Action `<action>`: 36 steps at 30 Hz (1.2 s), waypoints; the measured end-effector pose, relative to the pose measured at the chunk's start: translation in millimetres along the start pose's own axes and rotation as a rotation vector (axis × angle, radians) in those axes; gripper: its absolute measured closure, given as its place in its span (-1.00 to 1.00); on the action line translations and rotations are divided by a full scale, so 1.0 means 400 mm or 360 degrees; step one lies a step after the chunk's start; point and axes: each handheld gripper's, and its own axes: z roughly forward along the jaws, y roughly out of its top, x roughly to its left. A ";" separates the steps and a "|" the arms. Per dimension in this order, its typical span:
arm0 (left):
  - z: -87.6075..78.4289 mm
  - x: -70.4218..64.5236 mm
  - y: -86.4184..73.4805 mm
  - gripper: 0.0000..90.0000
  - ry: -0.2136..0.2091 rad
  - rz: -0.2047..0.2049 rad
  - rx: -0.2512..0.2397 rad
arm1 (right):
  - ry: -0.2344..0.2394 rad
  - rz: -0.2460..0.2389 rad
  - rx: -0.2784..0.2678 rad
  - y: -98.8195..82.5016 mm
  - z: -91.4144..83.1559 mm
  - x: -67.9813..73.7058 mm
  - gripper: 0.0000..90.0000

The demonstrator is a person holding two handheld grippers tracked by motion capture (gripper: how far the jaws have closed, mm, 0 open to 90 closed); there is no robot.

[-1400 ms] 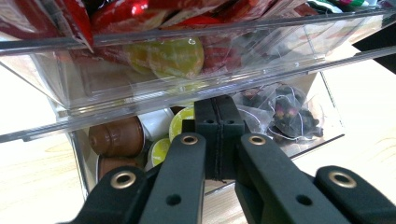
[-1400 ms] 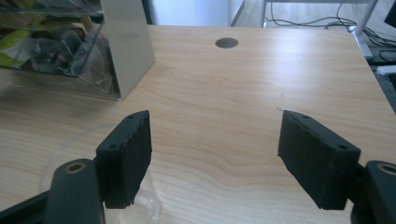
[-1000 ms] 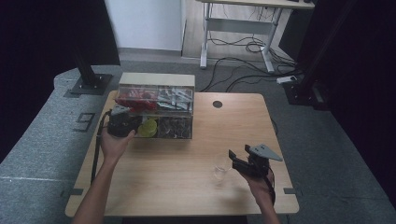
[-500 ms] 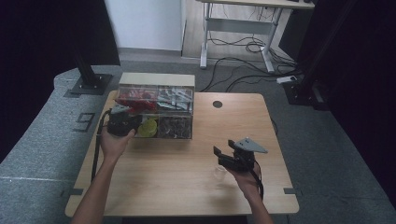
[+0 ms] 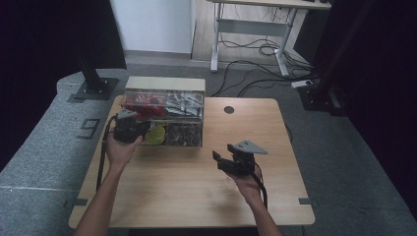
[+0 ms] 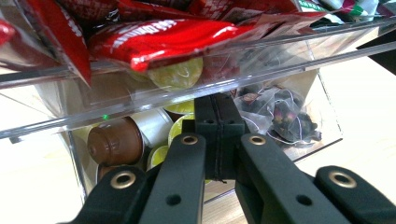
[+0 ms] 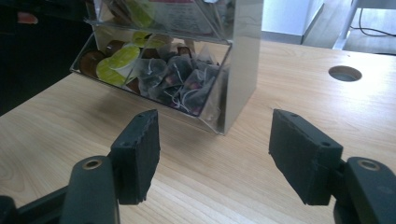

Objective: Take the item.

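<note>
My left claw (image 6: 218,140) is pressed together, with nothing between its jaws, and its tip is at the open front of the lower left compartment of the clear organizer box (image 5: 163,117). Just before the tip lie the coffee capsules (image 6: 114,141), one brown and some yellow-green. The red packets (image 6: 154,35) are in the shelf above my jaws, and the tea bags (image 6: 280,114) are in the next compartment, to the right of the tip.

My right claw (image 7: 214,154) is spread wide and holds nothing. It hovers above the wooden table (image 5: 187,191), pointing toward the box, which stands well apart in front of it at the far left part of the table. In the high view my right hand (image 5: 246,183) is near the middle of the table.
</note>
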 end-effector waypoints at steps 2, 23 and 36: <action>0.000 0.000 0.000 1.00 0.0000 -0.0001 0.0000 | 0.0006 -0.0010 0.0004 0.005 0.008 0.007 -0.24; 0.000 -0.007 0.003 1.00 -0.0006 0.0011 0.0011 | 0.0066 -0.0053 0.0026 0.043 0.080 0.065 -0.18; 0.004 -0.011 0.002 1.00 -0.0002 0.0016 0.0014 | 0.0117 -0.0077 0.0022 0.049 0.112 0.107 -0.16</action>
